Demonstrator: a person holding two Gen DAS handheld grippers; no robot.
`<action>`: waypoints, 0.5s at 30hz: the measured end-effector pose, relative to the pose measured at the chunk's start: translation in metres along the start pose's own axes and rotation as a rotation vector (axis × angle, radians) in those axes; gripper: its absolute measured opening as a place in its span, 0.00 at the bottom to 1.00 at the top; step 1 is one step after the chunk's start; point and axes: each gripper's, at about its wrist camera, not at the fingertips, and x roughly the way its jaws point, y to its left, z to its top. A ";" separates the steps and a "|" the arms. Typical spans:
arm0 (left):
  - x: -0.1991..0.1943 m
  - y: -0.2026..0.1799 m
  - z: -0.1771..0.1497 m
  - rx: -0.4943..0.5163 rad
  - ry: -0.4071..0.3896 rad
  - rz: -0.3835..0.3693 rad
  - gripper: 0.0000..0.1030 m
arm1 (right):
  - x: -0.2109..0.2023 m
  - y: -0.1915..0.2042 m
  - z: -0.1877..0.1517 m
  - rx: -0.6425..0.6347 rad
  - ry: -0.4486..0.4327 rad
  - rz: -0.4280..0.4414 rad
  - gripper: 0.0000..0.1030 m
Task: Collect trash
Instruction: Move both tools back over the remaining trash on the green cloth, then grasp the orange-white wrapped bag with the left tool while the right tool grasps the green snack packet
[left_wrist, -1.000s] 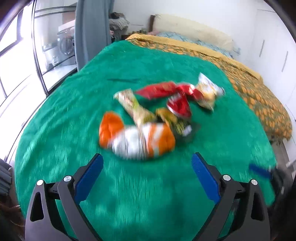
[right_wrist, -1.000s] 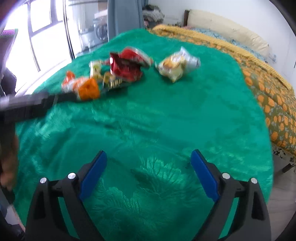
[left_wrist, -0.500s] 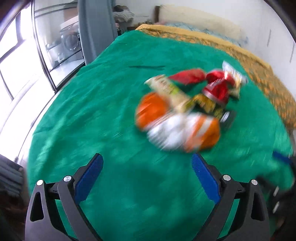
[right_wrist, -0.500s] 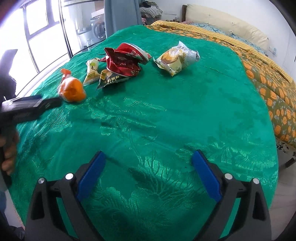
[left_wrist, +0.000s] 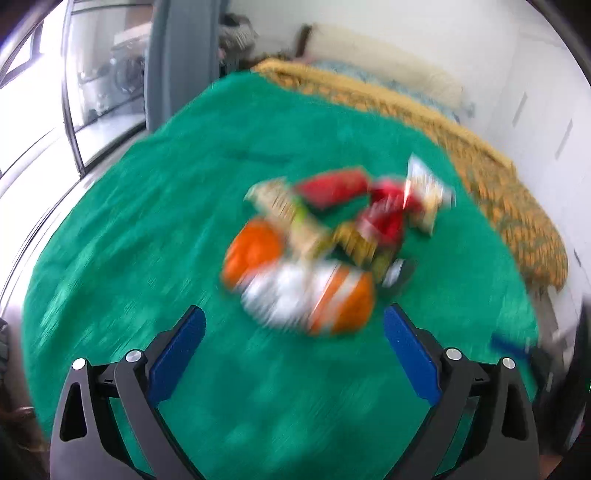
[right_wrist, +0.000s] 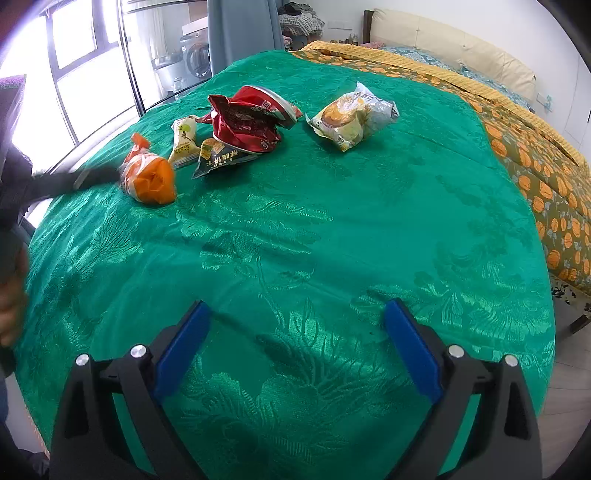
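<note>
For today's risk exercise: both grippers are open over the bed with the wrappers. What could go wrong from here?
1. The left gripper view is motion-blurred near the orange wrapper; a fast close could miss or push it.
2. The red wrapper overlaps its neighbours, so one grasp may drag several.
3. The green bedspread is soft cloth; fingers could snag it.

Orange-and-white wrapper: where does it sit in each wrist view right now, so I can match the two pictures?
Left wrist: the orange-and-white wrapper lies blurred at centre, just ahead of the open left gripper.
Right wrist: orange-and-white wrapper at left, nearest piece of the pile, far from the open right gripper.
Shared landmark: the red wrapper behind it on the green bedspread.
</note>
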 end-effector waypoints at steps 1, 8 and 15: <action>0.006 -0.008 0.008 -0.022 -0.020 0.012 0.95 | 0.000 0.000 0.000 0.000 0.000 0.000 0.90; 0.044 -0.029 0.013 0.072 0.018 0.220 0.94 | 0.000 -0.001 -0.001 0.007 -0.002 0.002 0.90; 0.006 0.020 -0.011 0.145 0.052 0.162 0.95 | -0.001 -0.002 -0.001 0.014 -0.003 0.003 0.90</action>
